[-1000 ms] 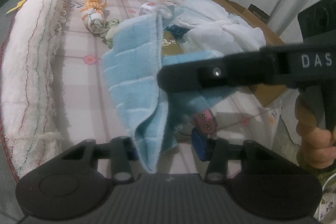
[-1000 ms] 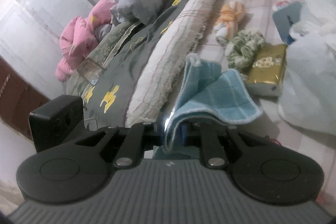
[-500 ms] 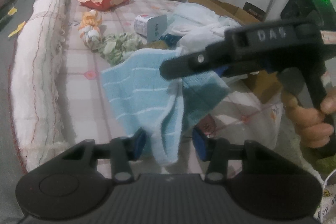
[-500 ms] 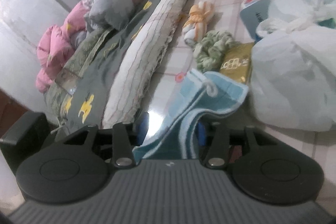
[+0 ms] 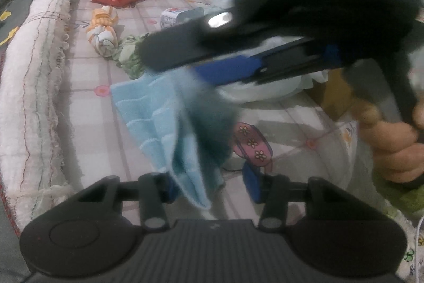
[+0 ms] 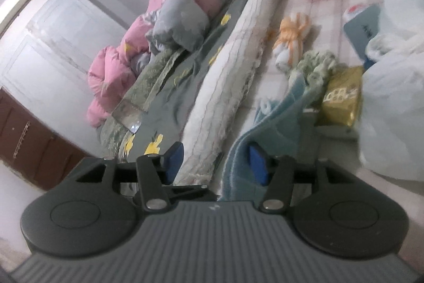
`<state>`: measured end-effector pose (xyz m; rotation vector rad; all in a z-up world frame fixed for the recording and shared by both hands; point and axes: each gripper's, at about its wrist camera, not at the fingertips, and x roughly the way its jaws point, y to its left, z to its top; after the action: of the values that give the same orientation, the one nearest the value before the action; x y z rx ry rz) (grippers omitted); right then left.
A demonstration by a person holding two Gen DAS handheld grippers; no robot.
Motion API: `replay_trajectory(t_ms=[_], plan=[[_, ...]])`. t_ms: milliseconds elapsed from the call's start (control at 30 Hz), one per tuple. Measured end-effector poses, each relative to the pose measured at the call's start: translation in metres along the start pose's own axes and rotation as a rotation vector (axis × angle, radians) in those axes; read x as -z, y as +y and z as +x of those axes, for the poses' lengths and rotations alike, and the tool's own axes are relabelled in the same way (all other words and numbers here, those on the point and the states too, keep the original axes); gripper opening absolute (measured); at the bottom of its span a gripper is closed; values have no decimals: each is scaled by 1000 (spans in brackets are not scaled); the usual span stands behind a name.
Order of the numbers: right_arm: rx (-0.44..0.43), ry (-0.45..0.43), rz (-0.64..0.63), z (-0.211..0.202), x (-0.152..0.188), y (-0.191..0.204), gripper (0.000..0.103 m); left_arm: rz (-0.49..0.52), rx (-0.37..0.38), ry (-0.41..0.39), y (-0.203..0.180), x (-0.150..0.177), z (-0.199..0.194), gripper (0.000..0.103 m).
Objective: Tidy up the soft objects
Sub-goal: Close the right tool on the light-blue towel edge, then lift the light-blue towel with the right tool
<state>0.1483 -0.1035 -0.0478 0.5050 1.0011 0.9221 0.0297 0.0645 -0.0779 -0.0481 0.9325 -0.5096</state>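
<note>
Light-blue terry towel (image 5: 159, 118) hangs down between the left gripper (image 5: 212, 183) jaws and spreads out ahead of them over the checked sheet (image 5: 87, 108). Left jaws stand partly apart; the cloth lies against the pad on the left, the other pad sits clear of it, so whether anything is pinched cannot be told. Right gripper (image 6: 216, 159) jaws are opening: the towel edge drapes over the right pad, the left pad is bare, no squeeze visible. From the left wrist view the right gripper reaches across above the towel, blurred.

Step, as judged: release of the right corner in the middle of folding or laying the towel flat. Beyond the jaws: a green scrunched cloth (image 6: 315, 65), a knotted orange-white bundle (image 5: 102, 31), a gold pack (image 6: 341, 97), a white plastic bag (image 6: 392, 102).

Next move likely calls for drawing the right gripper clear without dragging the fabric, then regripping a free edge to square the fold.
</note>
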Motion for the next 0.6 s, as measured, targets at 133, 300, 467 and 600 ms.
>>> replay_trajectory(t_ms=[133,300,467,600], plan=[[-46,94,93,28,-5,-19,54,10,-5,2,-2,3,-6,49],[-14,193,192,57,-4,-45,53,8,-43,-10,0,8,-24,49],[-71,189,293,64,-4,-61,53,-10,-67,-63,0,11,-47,50],[-67,192,292,65,-5,-63,53,15,-85,-129,-3,3,-58,51]])
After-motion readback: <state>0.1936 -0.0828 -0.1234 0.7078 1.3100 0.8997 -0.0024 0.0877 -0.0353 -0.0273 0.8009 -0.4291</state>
